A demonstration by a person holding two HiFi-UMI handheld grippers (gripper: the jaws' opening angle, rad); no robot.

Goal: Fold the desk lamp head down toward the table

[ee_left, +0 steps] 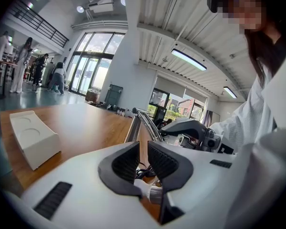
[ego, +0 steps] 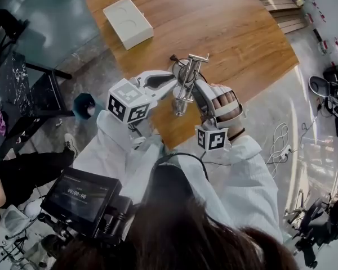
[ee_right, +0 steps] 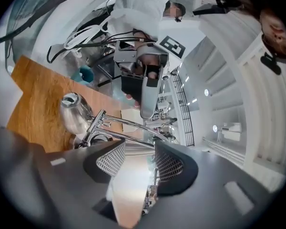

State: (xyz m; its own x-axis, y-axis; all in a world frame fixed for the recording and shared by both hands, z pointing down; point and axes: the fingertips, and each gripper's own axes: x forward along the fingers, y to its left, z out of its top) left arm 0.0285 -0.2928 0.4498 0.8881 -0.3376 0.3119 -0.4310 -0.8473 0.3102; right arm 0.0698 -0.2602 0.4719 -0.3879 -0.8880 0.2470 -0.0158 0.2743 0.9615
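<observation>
A chrome desk lamp (ego: 187,77) stands near the wooden table's (ego: 231,32) front edge, with a gripper on each side. My left gripper (ego: 172,86) reaches in from the left. In the left gripper view its jaws (ee_left: 143,149) stand almost together on a white-and-metal cylinder of the lamp (ee_left: 151,192). The lamp's twin rods (ee_left: 144,124) rise beyond them. My right gripper (ego: 196,89) comes in from the right. Its jaws (ee_right: 138,149) are open with a brushed-metal lamp part (ee_right: 126,175) between them. The cone-shaped lamp head (ee_right: 75,112) and the rods (ee_right: 128,125) lie ahead.
A white box (ego: 128,22) with two round hollows lies on the table's far left corner. A black cord (ee_left: 143,173) trails by the lamp base. A black monitor (ego: 81,196) is by my left side. Cables (ego: 281,139) lie on the floor at the right.
</observation>
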